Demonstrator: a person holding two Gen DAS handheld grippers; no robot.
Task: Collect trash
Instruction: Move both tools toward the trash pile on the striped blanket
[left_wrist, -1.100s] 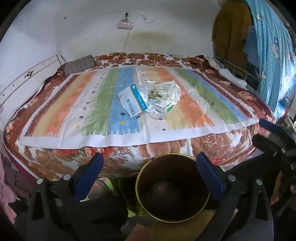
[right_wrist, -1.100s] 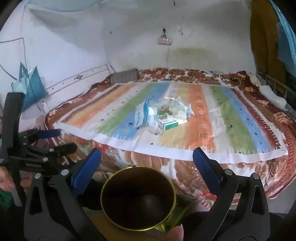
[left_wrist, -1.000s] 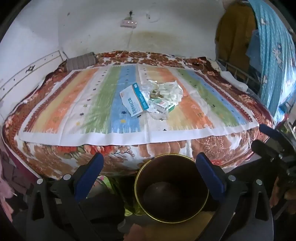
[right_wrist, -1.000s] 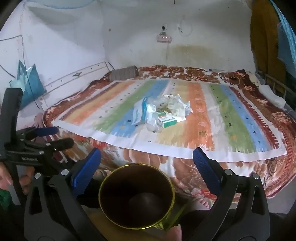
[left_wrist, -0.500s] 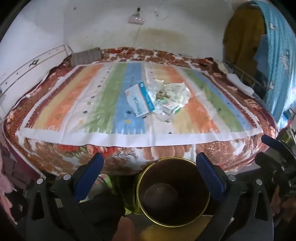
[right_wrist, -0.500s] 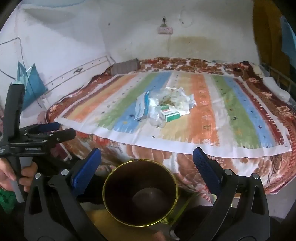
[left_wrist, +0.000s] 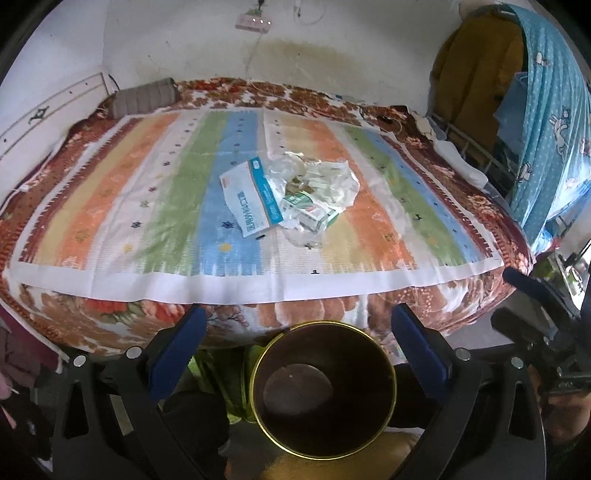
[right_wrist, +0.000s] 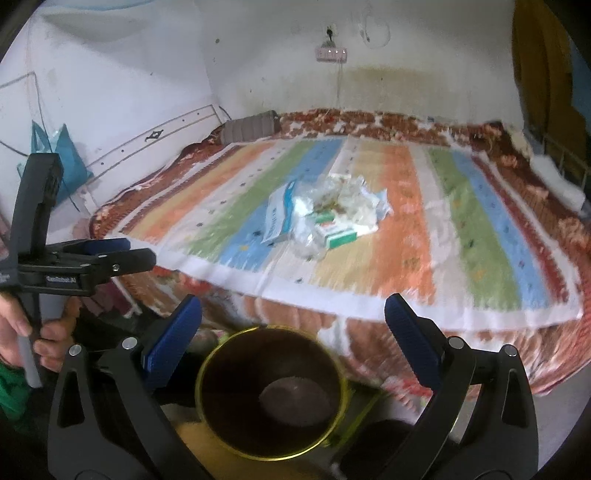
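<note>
In the left wrist view, the left gripper (left_wrist: 295, 325) has its blue-padded jaws spread wide apart, with nothing between them. Just below and between the jaws stands a dark bin (left_wrist: 323, 391) with a gold rim, its mouth facing up and its inside bare. Beyond the bin lies a bed under a striped cloth (left_wrist: 122, 206). The trash pile (left_wrist: 291, 201) sits near the middle of that cloth, well apart from the bin: a white and blue packet (left_wrist: 249, 201) on the pile's left, crumpled clear plastic (left_wrist: 332, 182) on its right, and a small green and white box (left_wrist: 312, 216) at the side nearest the bin. The right gripper (left_wrist: 517, 295) shows at the far right of the bin, side-on, so I cannot tell its opening from here.

In the right wrist view, which is somewhat blurred, the right gripper (right_wrist: 293, 317) is wide open and holds nothing. The bin (right_wrist: 271, 395) sits just below its jaws. The trash pile (right_wrist: 325, 218) lies mid-cloth, well beyond the bin, with the packet (right_wrist: 277, 218) on its left and the small box (right_wrist: 338, 236) nearest the bin. Left of the bin, the left gripper (right_wrist: 136, 254) is held in a hand (right_wrist: 40, 332).
</note>
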